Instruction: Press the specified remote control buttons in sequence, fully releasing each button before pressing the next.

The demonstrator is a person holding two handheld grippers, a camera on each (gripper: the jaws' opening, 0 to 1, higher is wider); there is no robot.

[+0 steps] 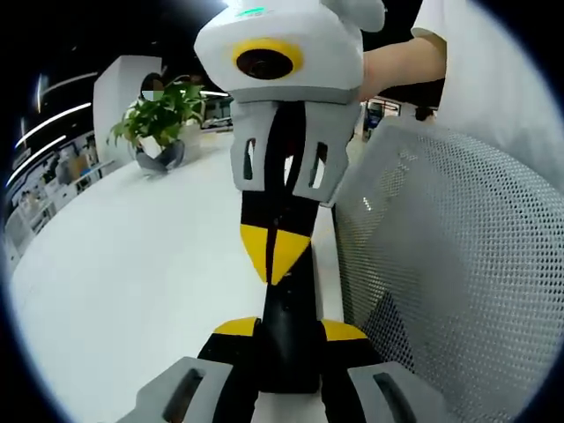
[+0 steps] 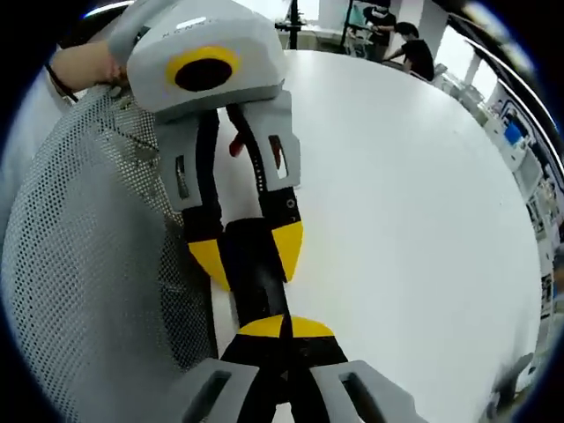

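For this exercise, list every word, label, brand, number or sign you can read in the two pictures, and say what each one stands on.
No text can be read in either view.
Remote control: black, held between the left gripper's yellow tips; no button marks legible.
Right gripper: green light on its white housing, no lettering; its tips are closed over the remote.
Potted plant and white table: no labels.
Background shelves and screens: too small and blurred.
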